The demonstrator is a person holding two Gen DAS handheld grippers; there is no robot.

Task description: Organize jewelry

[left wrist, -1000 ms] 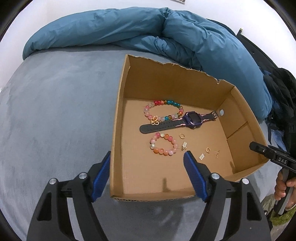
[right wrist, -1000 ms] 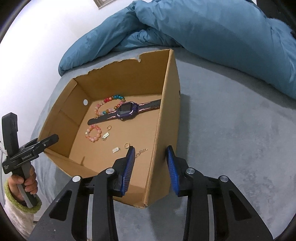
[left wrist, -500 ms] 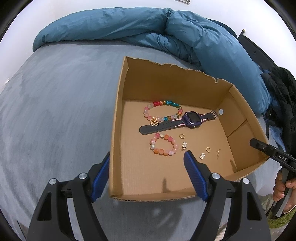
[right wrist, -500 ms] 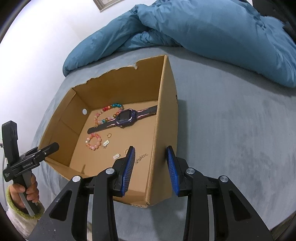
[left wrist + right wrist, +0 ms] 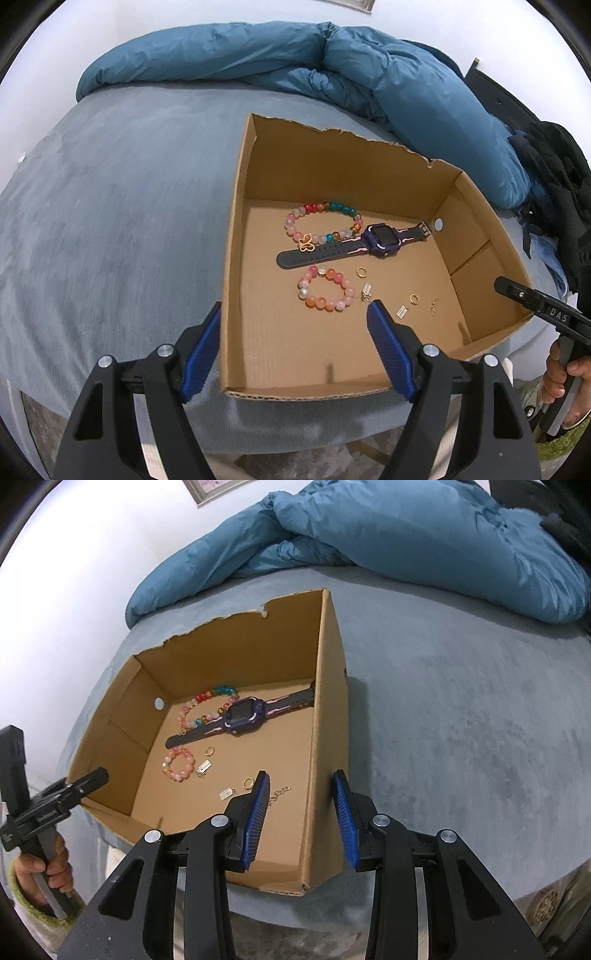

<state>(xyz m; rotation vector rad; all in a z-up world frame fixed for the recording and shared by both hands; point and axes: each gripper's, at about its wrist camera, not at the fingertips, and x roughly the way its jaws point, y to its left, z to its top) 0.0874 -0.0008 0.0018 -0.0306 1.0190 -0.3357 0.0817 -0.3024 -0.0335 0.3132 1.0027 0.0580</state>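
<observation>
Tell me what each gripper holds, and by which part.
Nothing: left gripper and right gripper are both open, empty, near the cardboard box.

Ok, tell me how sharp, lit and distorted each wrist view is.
Left wrist view: sharp, soft even light, faint shadows inside the cardboard box; fisheye bends the bed edge, dark corners. Right wrist view: the watch is crisp, no glare; the blue duvet looks slightly smeared near the rim, same barrel curve.
</observation>
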